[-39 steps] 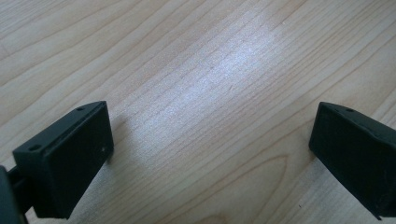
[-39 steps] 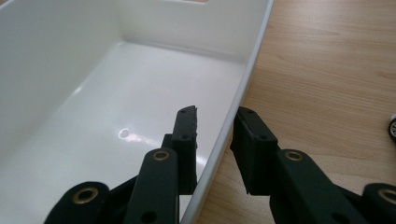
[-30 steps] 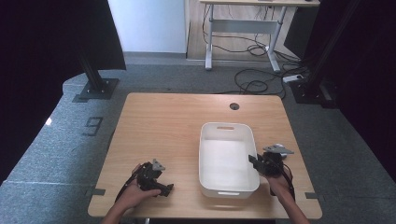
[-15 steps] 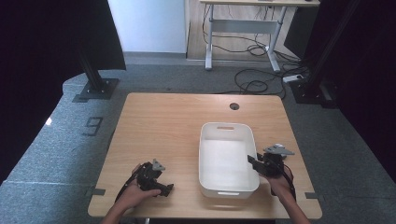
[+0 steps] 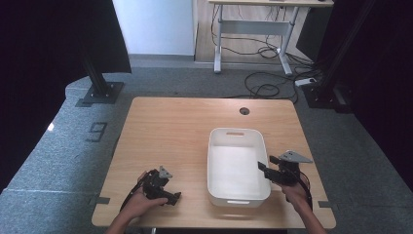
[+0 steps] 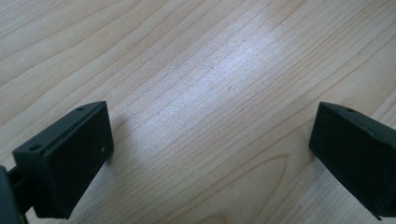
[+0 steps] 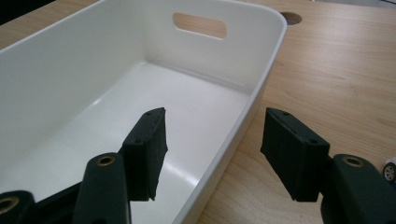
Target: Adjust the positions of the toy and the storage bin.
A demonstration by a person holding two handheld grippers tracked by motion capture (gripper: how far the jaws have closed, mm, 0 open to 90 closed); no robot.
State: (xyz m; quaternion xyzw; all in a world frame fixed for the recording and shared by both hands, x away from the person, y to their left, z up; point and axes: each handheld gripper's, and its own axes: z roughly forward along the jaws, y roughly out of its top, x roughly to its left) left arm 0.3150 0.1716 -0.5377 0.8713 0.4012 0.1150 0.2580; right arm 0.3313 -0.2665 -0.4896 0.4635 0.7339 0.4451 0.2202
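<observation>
One white plastic bin (image 5: 238, 165) sits on the right half of a wooden table (image 5: 175, 131), its long side running away from the person, with a handle slot (image 7: 199, 24) cut in the far end wall. The bin is empty. Its right wall passes between the two black jaws of the right gripper (image 7: 212, 151): one jaw hangs inside the bin, the other outside over the table, and neither presses the wall. These jaws have just been opening, so the rim stands free in the gap. In the high view the right gripper (image 5: 265, 171) is held at the bin's near right corner by the person's right hand (image 5: 294, 192).

Well apart, at the near left of the table, the left gripper (image 5: 176, 197) rests low over bare wood, its jaws spread wide with nothing between them.

Likely risks: the inner jaw sits close to the thin wall, so pulling the hand sideways or back without lifting first could hook the rim and drag or tip the light bin. Closing again off-centre could pinch only the lip and let it slip. A round cable hole (image 5: 244, 111) lies beyond the bin, should it slide forward.
</observation>
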